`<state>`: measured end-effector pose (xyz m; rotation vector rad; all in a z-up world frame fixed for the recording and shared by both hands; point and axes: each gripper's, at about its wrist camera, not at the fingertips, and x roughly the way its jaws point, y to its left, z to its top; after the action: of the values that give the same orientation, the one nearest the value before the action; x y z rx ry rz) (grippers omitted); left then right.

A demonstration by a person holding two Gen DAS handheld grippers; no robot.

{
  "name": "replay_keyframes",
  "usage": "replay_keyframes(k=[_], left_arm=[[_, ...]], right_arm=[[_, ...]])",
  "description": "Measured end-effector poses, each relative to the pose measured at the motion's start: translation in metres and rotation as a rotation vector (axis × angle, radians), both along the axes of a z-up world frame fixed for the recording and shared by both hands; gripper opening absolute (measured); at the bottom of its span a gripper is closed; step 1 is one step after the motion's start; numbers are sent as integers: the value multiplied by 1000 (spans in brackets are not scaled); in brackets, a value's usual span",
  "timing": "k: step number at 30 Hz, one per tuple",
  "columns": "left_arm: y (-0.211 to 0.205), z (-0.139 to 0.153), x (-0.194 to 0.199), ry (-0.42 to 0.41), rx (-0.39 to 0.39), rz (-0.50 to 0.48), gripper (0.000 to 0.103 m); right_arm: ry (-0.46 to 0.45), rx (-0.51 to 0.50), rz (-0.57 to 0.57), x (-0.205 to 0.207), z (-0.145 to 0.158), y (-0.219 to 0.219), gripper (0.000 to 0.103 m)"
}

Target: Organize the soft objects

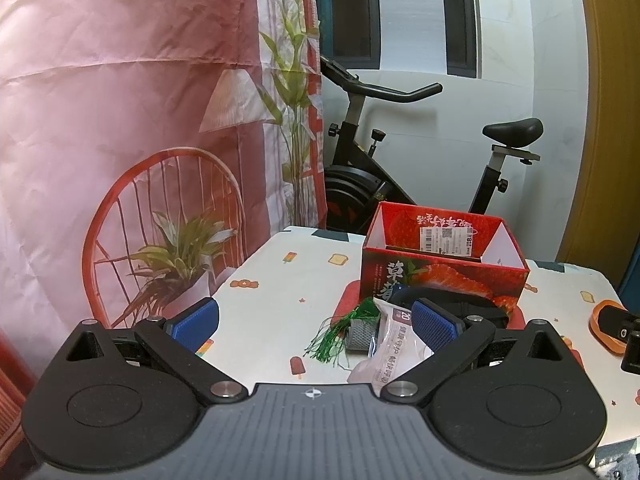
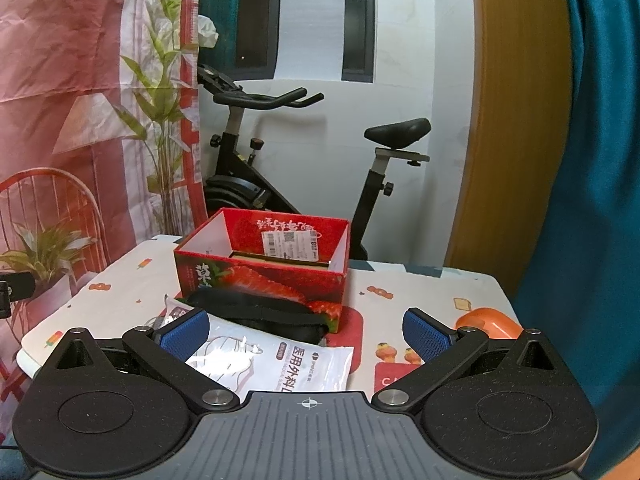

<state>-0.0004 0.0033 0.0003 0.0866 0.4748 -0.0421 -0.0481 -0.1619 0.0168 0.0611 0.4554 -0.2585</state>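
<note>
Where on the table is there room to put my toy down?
Bare tablecloth lies left of the strawberry box, out to the table's left edge. In front of the box it's crowded: green tassel, mask packet, black strap.

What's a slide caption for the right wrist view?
Open right claw hovers over a white mask packet and black strap before the empty strawberry box.

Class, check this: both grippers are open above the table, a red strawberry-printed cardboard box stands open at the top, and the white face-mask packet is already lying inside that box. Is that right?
One detail is wrong. The white face-mask packet is not inside the red strawberry-printed cardboard box; it lies on the table in front of it, as the right wrist view shows. The left gripper and right gripper are open, and the box is open-topped.
</note>
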Motion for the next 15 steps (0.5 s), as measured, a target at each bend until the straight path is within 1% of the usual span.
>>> replay_keyframes(k=[15], left_arm=[[1, -1, 3, 8, -1, 5, 103]], right_arm=[[4, 4, -2, 2, -3, -2, 103]])
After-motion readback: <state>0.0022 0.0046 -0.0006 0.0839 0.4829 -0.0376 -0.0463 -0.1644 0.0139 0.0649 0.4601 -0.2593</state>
